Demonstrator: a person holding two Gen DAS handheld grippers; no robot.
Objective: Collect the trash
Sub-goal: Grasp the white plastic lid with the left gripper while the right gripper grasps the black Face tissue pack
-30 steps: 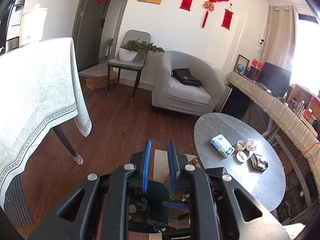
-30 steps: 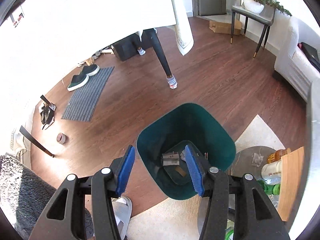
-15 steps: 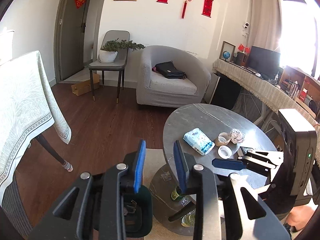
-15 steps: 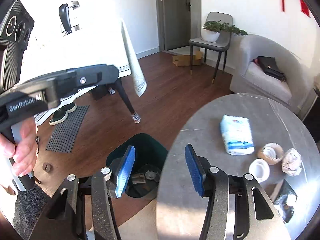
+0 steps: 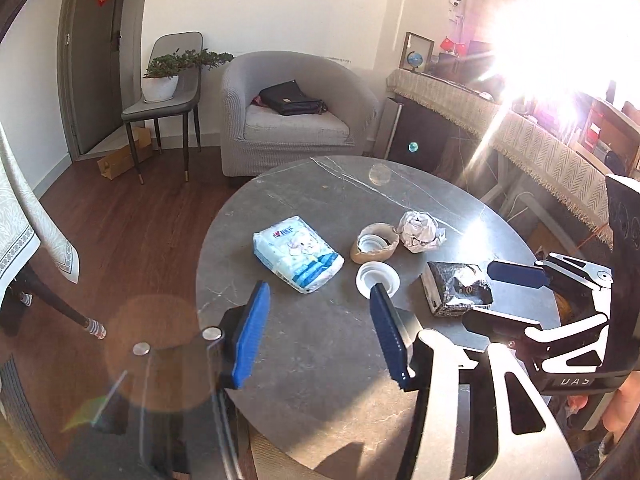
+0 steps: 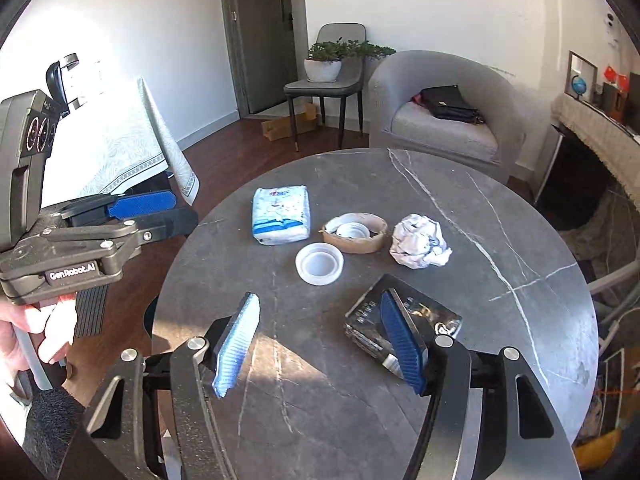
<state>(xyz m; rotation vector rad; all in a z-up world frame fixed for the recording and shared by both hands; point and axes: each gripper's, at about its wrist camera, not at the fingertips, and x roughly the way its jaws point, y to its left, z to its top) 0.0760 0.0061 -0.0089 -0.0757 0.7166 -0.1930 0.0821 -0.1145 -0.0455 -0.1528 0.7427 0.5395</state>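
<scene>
On the round grey marble table (image 5: 320, 344) (image 6: 520, 240) lie a blue-white tissue pack (image 5: 298, 254) (image 6: 282, 216), a brown tape ring (image 5: 375, 242) (image 6: 355, 229) with a white cap inside, a white lid (image 5: 378, 279) (image 6: 319, 263), a crumpled white paper ball (image 5: 420, 231) (image 6: 419, 242) and a crushed black box (image 5: 456, 288) (image 6: 424, 316). My left gripper (image 5: 320, 332) (image 6: 160, 208) is open and empty, above the table's near-left edge. My right gripper (image 6: 320, 340) (image 5: 500, 292) is open and empty, its right finger over the black box.
A grey armchair (image 5: 296, 112) with a black bag stands behind the table. A chair with a potted plant (image 5: 164, 76) stands by the door. A cloth-covered table (image 6: 120, 144) is at the left. A fringed sideboard (image 5: 520, 136) runs along the right, in strong sun glare.
Both grippers have swung up from the green bin on the floor to over the round table. The left jaws have opened wider. The bin has left both views.
</scene>
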